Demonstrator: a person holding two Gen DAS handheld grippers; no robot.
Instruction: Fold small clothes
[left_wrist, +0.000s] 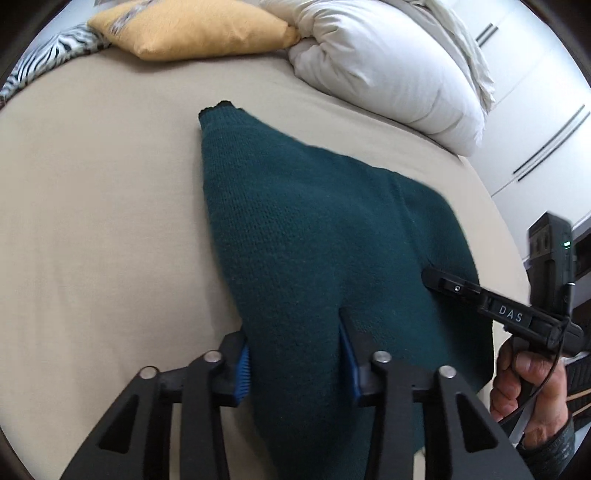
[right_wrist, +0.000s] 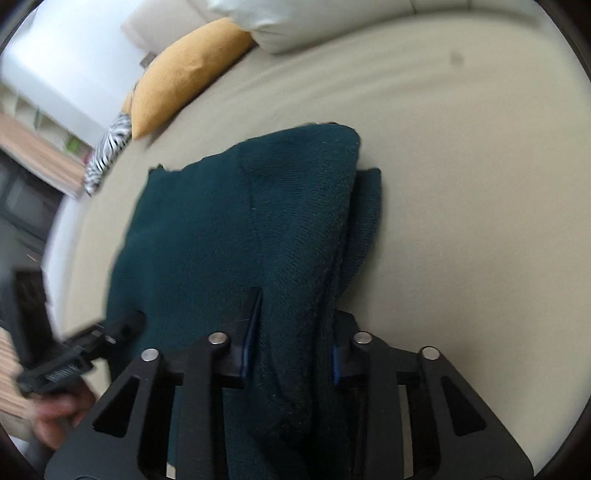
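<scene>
A dark teal knitted sweater (left_wrist: 306, 221) lies partly folded on the beige bed (left_wrist: 92, 221). My left gripper (left_wrist: 295, 354) is shut on the sweater's near edge, cloth bunched between its blue pads. My right gripper (right_wrist: 291, 332) is shut on a thick fold of the same sweater (right_wrist: 229, 229) at its other near corner. The right gripper also shows in the left wrist view (left_wrist: 436, 278) at the sweater's right side, with the hand that holds it. The left gripper's finger shows low left in the right wrist view (right_wrist: 125, 325).
A mustard cushion (left_wrist: 192, 29), a zebra-print cushion (left_wrist: 48, 55) and a white rolled duvet (left_wrist: 388, 70) lie at the far end of the bed. White wardrobe doors (left_wrist: 535, 110) stand to the right. The bed's edge runs close on the right.
</scene>
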